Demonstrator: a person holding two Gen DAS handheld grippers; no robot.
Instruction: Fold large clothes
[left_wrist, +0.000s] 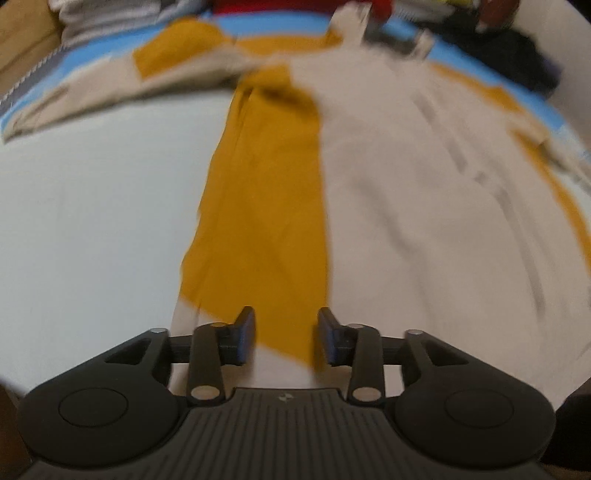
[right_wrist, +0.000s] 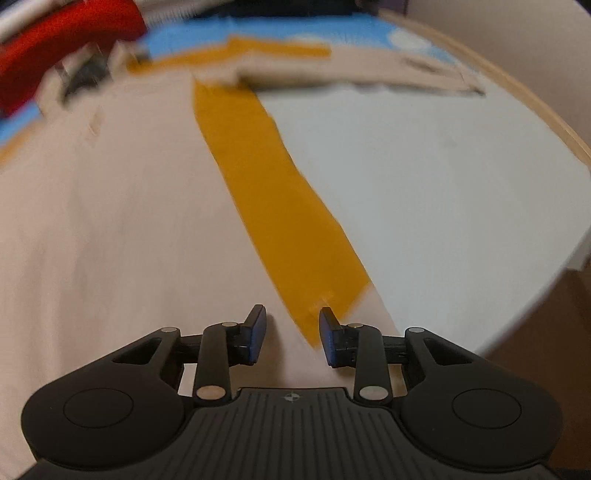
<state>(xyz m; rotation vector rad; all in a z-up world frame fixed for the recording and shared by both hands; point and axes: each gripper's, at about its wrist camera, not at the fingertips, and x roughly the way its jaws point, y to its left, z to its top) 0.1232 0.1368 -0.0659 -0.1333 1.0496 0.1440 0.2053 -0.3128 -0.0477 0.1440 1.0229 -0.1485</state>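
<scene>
In the left wrist view, the left gripper (left_wrist: 286, 334) is seen nearest the camera, its jaws parted with a clear gap and nothing pinched between them. Directly beyond its fingertips lies the garment (left_wrist: 424, 206), a large beige piece with a mustard-yellow band (left_wrist: 262, 221) running lengthwise away from the gripper. The near corner of that band is seen through the gap between the jaws, lying flat on the cloth beneath rather than held. To the left of the garment, the white tabletop (left_wrist: 92, 221) is bare. Further along the garment, a beige sleeve (left_wrist: 110, 92) with a mustard patch is spread out to the left. Beyond the garment's far end a blue cloth (left_wrist: 280, 27) is seen under it, and past that, blurred red and dark items that cannot be identified.

In the right wrist view, the right gripper (right_wrist: 291, 336) is likewise shown with jaws apart and empty. The garment (right_wrist: 110, 221) lies just beyond it, with a mustard band (right_wrist: 280, 206) running diagonally away; the band's near end sits just ahead of the right-hand fingertip. To the right of the garment the white tabletop (right_wrist: 424, 184) extends to a curved edge. At the garment's far end a beige sleeve (right_wrist: 351, 74) reaches to the right over the blue cloth (right_wrist: 280, 29). A blurred red item (right_wrist: 66, 40) is seen at the far left.
</scene>
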